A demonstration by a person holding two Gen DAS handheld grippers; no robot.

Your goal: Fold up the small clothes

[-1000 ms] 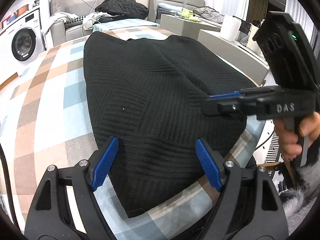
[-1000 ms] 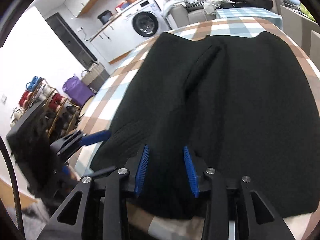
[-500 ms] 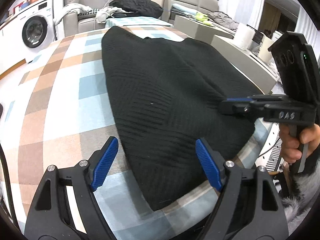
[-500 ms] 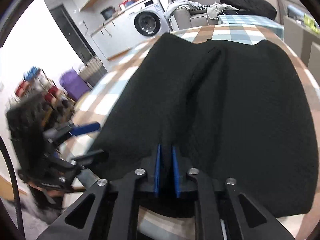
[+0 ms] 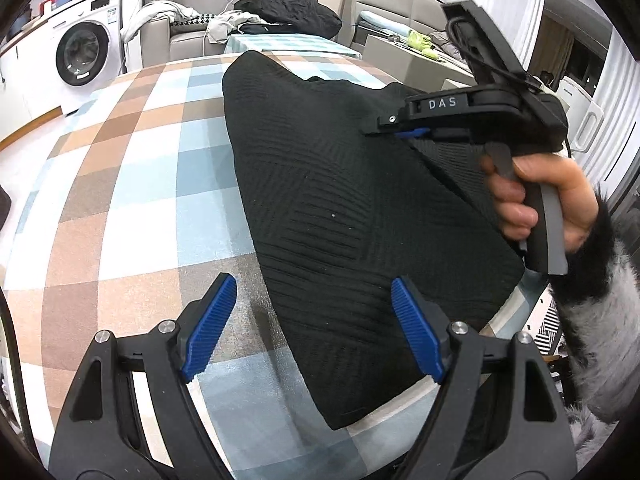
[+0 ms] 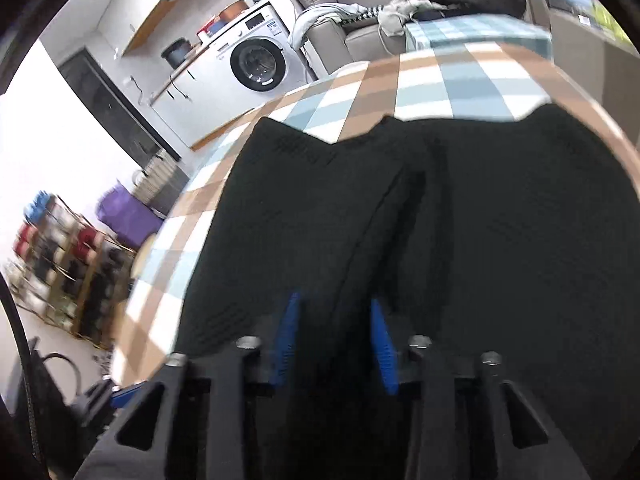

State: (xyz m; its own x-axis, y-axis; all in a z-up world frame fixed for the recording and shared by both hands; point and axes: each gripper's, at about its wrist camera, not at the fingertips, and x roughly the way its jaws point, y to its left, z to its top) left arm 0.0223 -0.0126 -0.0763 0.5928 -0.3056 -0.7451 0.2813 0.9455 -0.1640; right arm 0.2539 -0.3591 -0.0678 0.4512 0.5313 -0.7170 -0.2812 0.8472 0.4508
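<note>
A black knitted garment (image 5: 340,208) lies on the checked tablecloth (image 5: 132,168). My left gripper (image 5: 312,328) is open and hovers low over the garment's near left edge, holding nothing. My right gripper (image 6: 334,336) has its blue pads (image 6: 286,336) partly closed on a raised fold of the garment (image 6: 500,248) and has lifted its right edge off the table. In the left wrist view the right gripper (image 5: 404,133) is above the cloth's middle, carrying the edge leftward, with a hand on its grip.
A washing machine (image 5: 84,56) stands at the far left. A sofa with piled clothes (image 5: 280,12) is behind the table. Boxes and a low cabinet (image 5: 404,52) are at the right. A shelf rack (image 6: 60,264) stands on the floor.
My right gripper closed on the garment's right edge, then lifted it and carried it up and leftward over the cloth. My left gripper shifted left, toward the garment's left edge, still open.
</note>
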